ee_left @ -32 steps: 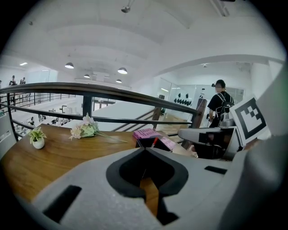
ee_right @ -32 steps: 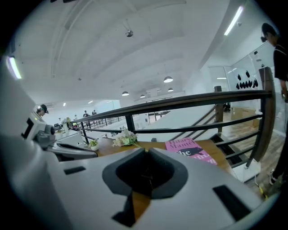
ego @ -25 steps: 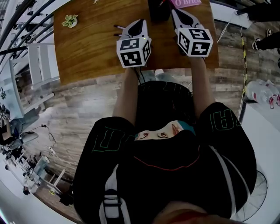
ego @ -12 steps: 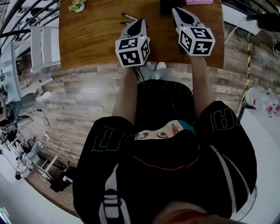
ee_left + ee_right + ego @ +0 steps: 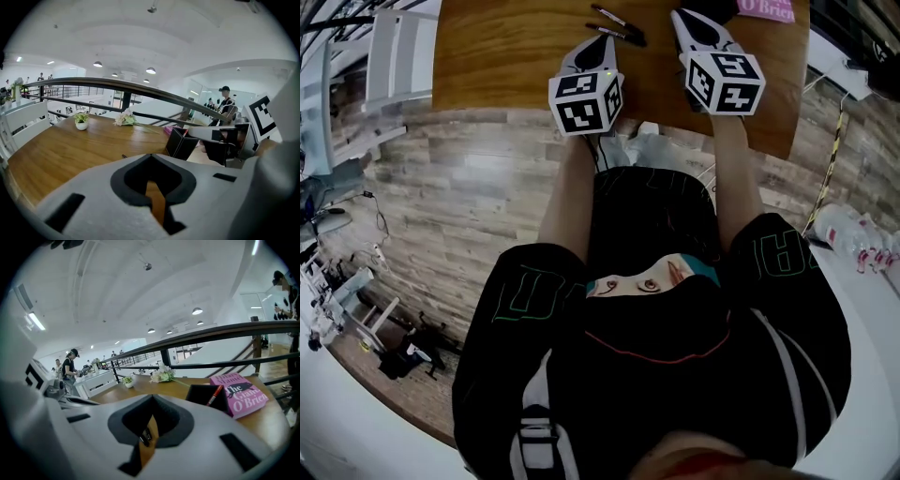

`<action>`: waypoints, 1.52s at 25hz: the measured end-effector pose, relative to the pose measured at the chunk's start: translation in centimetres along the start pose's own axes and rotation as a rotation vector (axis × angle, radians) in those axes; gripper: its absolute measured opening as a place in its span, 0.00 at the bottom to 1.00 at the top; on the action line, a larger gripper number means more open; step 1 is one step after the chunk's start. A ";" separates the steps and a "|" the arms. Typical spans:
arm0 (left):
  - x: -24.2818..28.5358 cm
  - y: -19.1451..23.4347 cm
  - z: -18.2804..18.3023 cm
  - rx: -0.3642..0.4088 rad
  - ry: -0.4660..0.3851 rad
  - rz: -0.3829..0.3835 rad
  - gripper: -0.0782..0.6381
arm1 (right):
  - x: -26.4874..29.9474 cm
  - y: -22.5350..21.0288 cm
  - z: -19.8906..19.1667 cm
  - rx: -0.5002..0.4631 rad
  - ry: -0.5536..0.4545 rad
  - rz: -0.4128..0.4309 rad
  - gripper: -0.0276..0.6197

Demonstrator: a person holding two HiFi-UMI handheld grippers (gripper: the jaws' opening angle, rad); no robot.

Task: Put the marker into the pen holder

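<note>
**Both tongs closed and empty, markers lying on the worktop**

The left tongs (image 5: 604, 43) are keeping their jaws together and gripping nothing, with only a thin slit of wood showing between them. The right tongs (image 5: 683, 17) are likewise closed and carrying nothing. Both are hovering side by side over the wooden worktop (image 5: 506, 47). 2 dark markers (image 5: 619, 36) are lying flat on the worktop just beyond the left tongs' tip. The black pen holder (image 5: 206, 398) is standing farther back, ahead of the right tongs, with 1 red pen (image 5: 215, 394) leaning inside. A pink book (image 5: 240, 395) is lying just beside it. A potted plant (image 5: 81, 121) and flowers (image 5: 125, 118) are sitting near the far edge.
</note>
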State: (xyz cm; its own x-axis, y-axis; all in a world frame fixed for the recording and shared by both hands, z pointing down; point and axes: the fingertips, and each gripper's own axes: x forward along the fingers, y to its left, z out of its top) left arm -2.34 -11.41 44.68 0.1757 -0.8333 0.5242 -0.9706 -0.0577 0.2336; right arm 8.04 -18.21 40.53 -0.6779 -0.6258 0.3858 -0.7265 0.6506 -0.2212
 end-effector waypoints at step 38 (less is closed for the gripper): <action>1.6 15.3 -4.8 -0.263 0.097 0.030 0.12 | 15.1 12.0 -10.6 -0.399 0.599 0.338 0.16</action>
State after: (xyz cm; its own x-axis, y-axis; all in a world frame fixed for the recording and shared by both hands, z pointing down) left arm -16.15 -11.00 53.07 0.1750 -0.7755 0.6067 -0.9017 0.1212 0.4150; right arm -9.70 -15.27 53.21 -0.5965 -0.1026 0.7961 -0.3202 0.9399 -0.1188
